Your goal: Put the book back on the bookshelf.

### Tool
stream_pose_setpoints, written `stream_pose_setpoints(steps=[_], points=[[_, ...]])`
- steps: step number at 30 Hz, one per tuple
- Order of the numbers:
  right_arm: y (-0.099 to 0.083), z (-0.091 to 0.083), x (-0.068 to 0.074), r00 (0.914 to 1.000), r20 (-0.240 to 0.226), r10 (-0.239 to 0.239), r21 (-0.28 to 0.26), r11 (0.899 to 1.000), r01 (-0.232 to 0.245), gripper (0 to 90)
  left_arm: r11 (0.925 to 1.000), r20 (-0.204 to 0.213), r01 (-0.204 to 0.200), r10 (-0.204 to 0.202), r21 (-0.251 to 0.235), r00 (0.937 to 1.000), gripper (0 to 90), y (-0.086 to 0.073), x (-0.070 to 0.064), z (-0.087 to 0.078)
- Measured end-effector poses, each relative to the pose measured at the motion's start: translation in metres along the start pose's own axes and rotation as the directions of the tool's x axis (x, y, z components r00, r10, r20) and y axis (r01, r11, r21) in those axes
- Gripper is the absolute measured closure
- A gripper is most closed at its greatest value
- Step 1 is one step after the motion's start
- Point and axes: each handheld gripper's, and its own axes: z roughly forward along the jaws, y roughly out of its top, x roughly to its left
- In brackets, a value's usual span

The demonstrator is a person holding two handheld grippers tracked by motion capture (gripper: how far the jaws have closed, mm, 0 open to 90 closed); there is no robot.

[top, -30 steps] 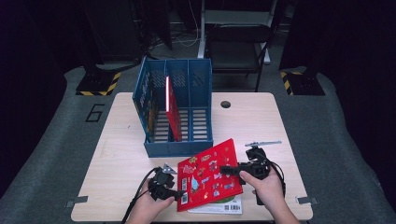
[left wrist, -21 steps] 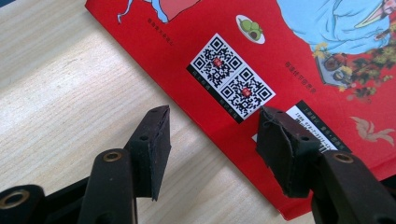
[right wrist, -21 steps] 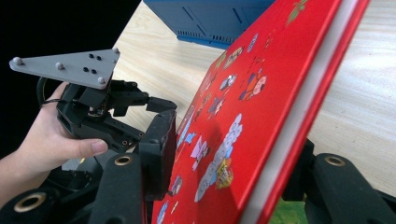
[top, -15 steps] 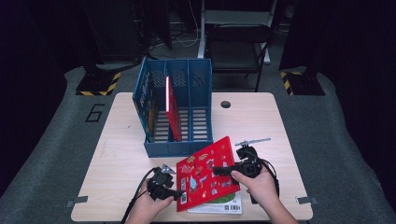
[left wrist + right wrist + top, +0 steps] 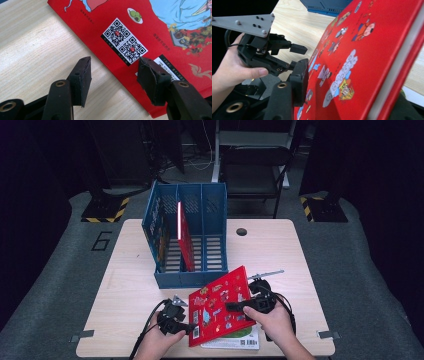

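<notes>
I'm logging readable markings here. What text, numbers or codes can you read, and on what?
"6": on the grey floor mat left of the table.
Two QR codes, small print beside them: on the red book, too small to read.
White booklet under it: print blurred.

Blue file rack (image 5: 190,245) sitting at far middle of my table (image 5: 125,285). Red book (image 5: 185,240) standing upright in rack's middle slot. White booklet (image 5: 235,342) lying near of rack. Dark chair (image 5: 255,167) standing beyond rack.
</notes>
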Motion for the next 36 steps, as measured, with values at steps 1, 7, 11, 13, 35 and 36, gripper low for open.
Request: stream_pose_setpoints(steps=[1,7,11,13,35,36], points=[[0.001,0.0,0.0,1.0,-0.001,0.003,0.002,1.0,-0.003,55.7,1.0,0.001,-0.002,0.002,0.001,1.0,44.9,0.0,0.0,0.0],[0.01,0.002,0.007,0.9999,0.004,-0.01,0.003,1.0,0.01,58.7,1.0,-0.005,0.004,-0.004,0.001,1.0,44.9,-0.001,0.004,-0.003],[0.014,0.004,0.017,0.9991,0.023,-0.037,0.008,0.999,0.036,59.1,1.0,-0.005,0.005,-0.005,-0.003,1.0,44.9,-0.001,0.005,-0.005],[0.017,0.005,0.021,0.9976,0.03,-0.062,0.01,0.998,0.062,59.5,0.9999,-0.011,0.011,-0.012,-0.008,0.9999,44.9,-0.002,0.006,-0.005],[0.055,0.019,0.068,0.9713,0.085,-0.222,0.095,0.972,0.214,61.7,0.9987,-0.003,0.048,-0.048,0.019,0.9988,44.2,-0.005,0.012,-0.014],[0.057,0.02,0.071,0.9672,0.087,-0.239,0.095,0.968,0.23,62.3,0.9987,-0.011,0.049,-0.049,0.017,0.9988,44.1,-0.006,0.013,-0.016]])
